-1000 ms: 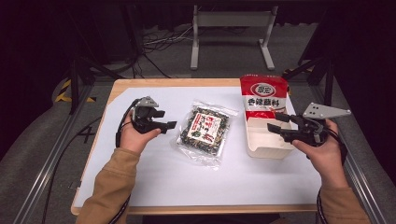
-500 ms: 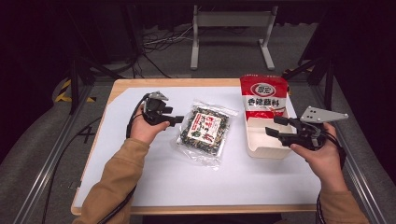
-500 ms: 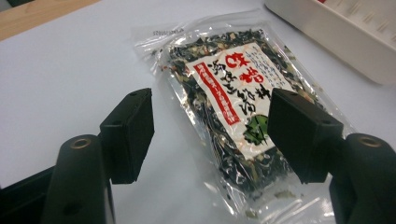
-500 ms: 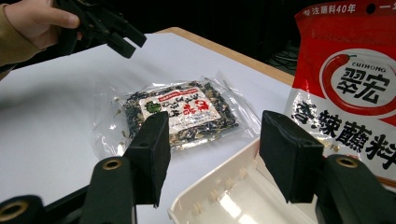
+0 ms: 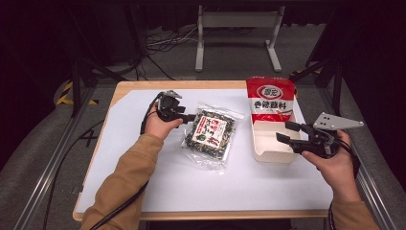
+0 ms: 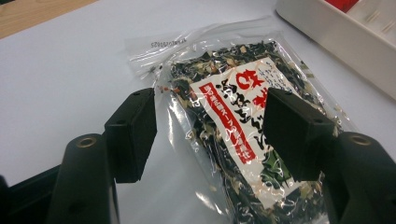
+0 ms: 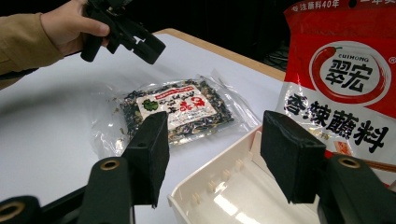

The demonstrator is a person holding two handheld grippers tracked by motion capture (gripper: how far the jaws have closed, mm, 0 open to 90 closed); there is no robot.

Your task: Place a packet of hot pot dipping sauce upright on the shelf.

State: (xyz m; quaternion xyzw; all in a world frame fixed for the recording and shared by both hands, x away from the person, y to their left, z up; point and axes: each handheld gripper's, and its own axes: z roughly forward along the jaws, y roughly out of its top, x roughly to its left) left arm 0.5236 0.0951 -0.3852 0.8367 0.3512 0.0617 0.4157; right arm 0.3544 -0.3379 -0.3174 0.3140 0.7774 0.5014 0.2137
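High view: my left gripper (image 5: 187, 116) at packet (image 5: 209, 135) left edge, nearer than right gripper (image 5: 286, 132), which hovers over tray (image 5: 262, 152). Packet flat on tabletop (image 5: 143, 182), long axis running near-to-far.

Left gripper view: jaws wide, just been narrowing slightly, packet (image 6: 233, 121) below and between them, pads not touching.

Right gripper view: jaws wide, nothing held; packet (image 7: 177, 109) well beyond.
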